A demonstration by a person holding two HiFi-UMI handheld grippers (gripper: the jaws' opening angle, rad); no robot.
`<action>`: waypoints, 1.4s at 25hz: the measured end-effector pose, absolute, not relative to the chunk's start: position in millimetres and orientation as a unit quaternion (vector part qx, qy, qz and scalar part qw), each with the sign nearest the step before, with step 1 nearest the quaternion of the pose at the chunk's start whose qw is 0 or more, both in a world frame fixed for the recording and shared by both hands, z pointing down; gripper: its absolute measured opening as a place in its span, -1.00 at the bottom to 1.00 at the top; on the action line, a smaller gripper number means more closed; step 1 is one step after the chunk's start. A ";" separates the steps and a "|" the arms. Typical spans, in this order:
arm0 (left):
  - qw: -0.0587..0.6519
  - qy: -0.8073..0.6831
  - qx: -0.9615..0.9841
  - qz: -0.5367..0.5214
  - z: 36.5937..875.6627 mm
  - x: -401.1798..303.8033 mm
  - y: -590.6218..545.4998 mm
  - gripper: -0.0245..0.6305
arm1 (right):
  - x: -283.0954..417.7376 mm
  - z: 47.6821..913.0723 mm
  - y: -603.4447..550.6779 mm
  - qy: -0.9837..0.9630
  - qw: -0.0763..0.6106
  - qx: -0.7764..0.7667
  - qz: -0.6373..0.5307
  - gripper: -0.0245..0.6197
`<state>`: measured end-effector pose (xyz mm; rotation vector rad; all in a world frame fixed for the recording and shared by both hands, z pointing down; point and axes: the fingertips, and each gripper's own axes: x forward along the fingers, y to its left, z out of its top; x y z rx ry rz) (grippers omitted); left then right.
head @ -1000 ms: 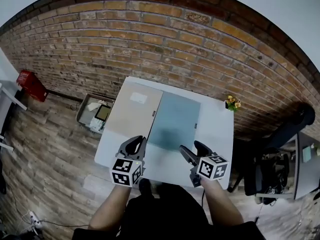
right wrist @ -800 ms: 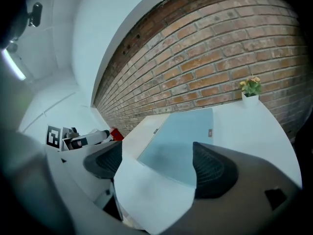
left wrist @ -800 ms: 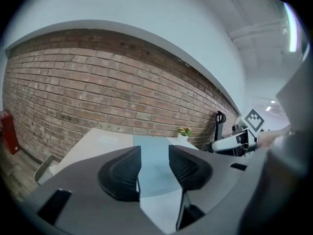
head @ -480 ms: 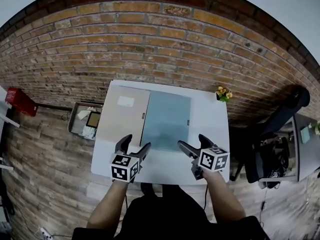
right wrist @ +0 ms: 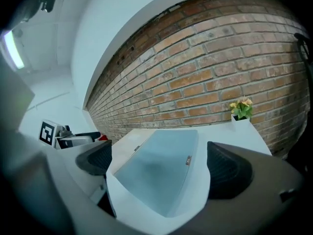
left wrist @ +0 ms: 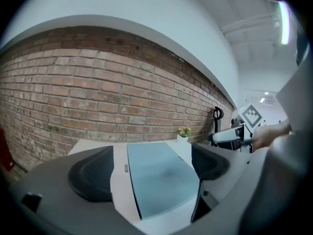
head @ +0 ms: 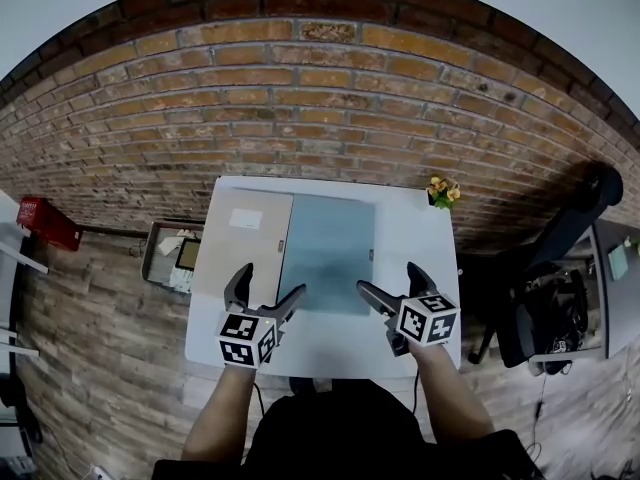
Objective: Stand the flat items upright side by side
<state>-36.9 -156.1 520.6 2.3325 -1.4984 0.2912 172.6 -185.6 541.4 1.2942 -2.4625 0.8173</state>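
Two flat items lie side by side on the white table (head: 420, 258): a beige one (head: 245, 243) at left and a blue-grey one (head: 325, 253) at its right. My left gripper (head: 268, 283) hovers over their near edges, about where they meet. Its jaws have just been opening and stand wide, gripping nothing. In the left gripper view the blue-grey item (left wrist: 156, 175) and a strip of the beige item (left wrist: 120, 185) lie flat ahead of the left gripper (left wrist: 149, 168). My right gripper (head: 388, 280) is at the blue-grey item's near right corner. Its jaws have also just been opening and hold nothing. The blue-grey item (right wrist: 156, 170) lies ahead of it.
A small flower pot (head: 438, 192) stands at the table's far right corner, against the brick wall (head: 320, 118). On the floor at left sit a grey tray (head: 165, 253) and a red object (head: 45, 223). A black chair (head: 560, 268) is at right.
Both grippers' jaws have opened, the left from nearly shut to wide. Both hands have moved forward to the near edges of the flat items. The items have not moved.
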 end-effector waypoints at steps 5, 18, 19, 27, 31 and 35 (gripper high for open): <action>0.158 -0.535 0.824 0.104 509.6 -34.6 -167.3 0.58 | 169.1 541.3 -190.2 -0.848 0.124 0.431 0.283 0.89; 0.312 -0.487 0.790 0.204 627.1 -4.3 -133.0 0.58 | 158.1 616.2 -212.1 -0.815 0.146 0.382 0.411 0.88; 0.318 -0.485 0.788 0.208 631.4 -3.5 -131.3 0.58 | 157.7 621.7 -214.7 -0.812 0.148 0.378 0.419 0.88; 0.351 -0.470 0.775 0.235 659.5 0.3 -120.5 0.58 | 151.1 671.7 -223.7 -0.786 0.170 0.345 0.485 0.87; 0.348 -0.470 0.774 0.243 662.5 -0.6 -118.7 0.57 | 143.2 688.8 -225.1 -0.779 0.176 0.327 0.506 0.86; 0.351 -0.454 0.778 0.258 662.6 2.0 -115.8 0.57 | 138.2 702.0 -228.5 -0.769 0.189 0.326 0.516 0.86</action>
